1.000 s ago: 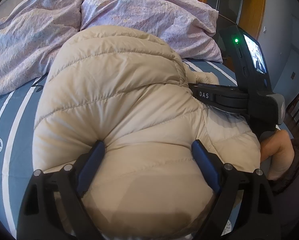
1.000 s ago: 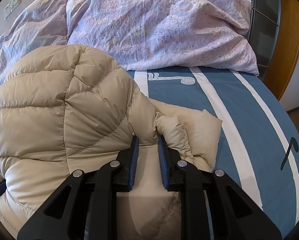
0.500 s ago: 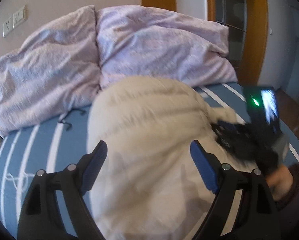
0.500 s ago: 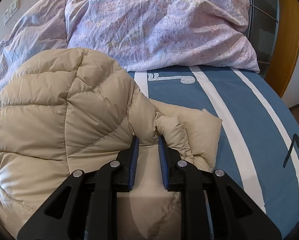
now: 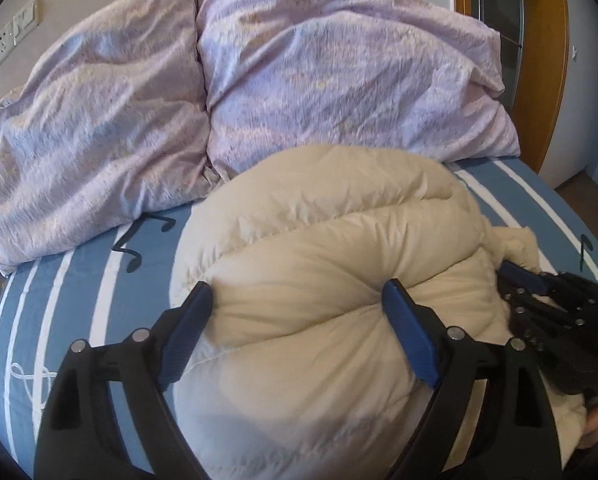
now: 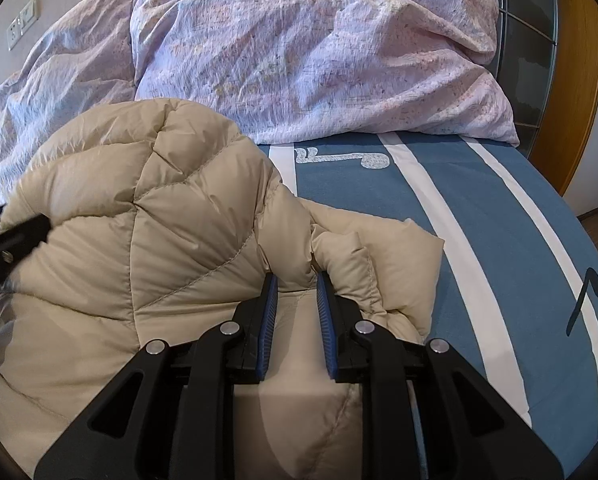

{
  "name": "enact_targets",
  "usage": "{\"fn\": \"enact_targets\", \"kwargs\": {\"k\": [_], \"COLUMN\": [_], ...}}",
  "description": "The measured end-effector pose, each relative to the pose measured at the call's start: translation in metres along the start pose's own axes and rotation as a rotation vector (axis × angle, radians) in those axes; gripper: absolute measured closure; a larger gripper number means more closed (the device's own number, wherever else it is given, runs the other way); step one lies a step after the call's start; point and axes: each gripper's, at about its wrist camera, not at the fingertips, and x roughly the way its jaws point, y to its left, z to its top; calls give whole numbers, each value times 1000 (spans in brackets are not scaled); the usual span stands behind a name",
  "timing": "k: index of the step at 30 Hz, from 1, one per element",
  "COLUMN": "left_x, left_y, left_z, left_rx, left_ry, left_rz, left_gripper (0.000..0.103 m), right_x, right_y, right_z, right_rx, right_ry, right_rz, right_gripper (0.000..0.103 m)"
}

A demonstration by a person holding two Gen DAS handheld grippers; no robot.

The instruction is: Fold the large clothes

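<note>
Two grippers on one puffy jacket, left jaws letting go

One beige down jacket (image 5: 339, 272) lies bunched on the blue striped bed (image 6: 479, 240), just in front of the lilac duvet (image 5: 339, 80) heaped at the head end. Its long axis cannot be told from the bundle; a flat loose flap (image 6: 399, 248) points away from the duvet's left half, toward the bed's right side.

The left gripper (image 5: 299, 320) has its jaws wide and opening, the quilted bulge between them; whether the pads touch it cannot be told. The right gripper (image 6: 297, 312) has its jaws nearly together, clamped on a thin fold of the jacket.

A second ago the left view sat close over the jacket, filling the frame; it has since drawn back and the duvet shows whole. The right gripper has not shifted.

Bare bed lies to the jacket's right, up to the rounded bed edge; a narrower strip lies on its left. An orange wooden door frame (image 6: 579, 80) stands beyond the duvet.
</note>
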Motion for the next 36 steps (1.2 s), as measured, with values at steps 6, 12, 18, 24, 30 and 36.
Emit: {"fn": "enact_targets", "kwargs": {"k": [6, 12, 18, 24, 30, 36], "left_x": [17, 27, 33, 38, 41, 42], "left_y": [4, 9, 9, 10, 13, 12], "left_z": [-7, -12, -16, -18, -20, -20], "left_rx": [-25, -64, -73, -89, -107, -109], "left_ry": [-6, -9, -10, -6, -1, 2], "left_rz": [-16, -46, -48, -56, -69, -66], "left_gripper": [10, 6, 4, 2, 2, 2], "right_x": [-1, -1, 0, 0, 1, 1], "right_y": [1, 0, 2, 3, 3, 3], "right_z": [-1, -1, 0, -1, -1, 0], "right_rx": [5, 7, 3, 3, 3, 4], "right_ry": [-5, -7, -8, -8, -8, -9], "right_rz": [-2, -3, -8, -14, -17, -15], "right_gripper": [81, 81, 80, 80, 80, 80]}}
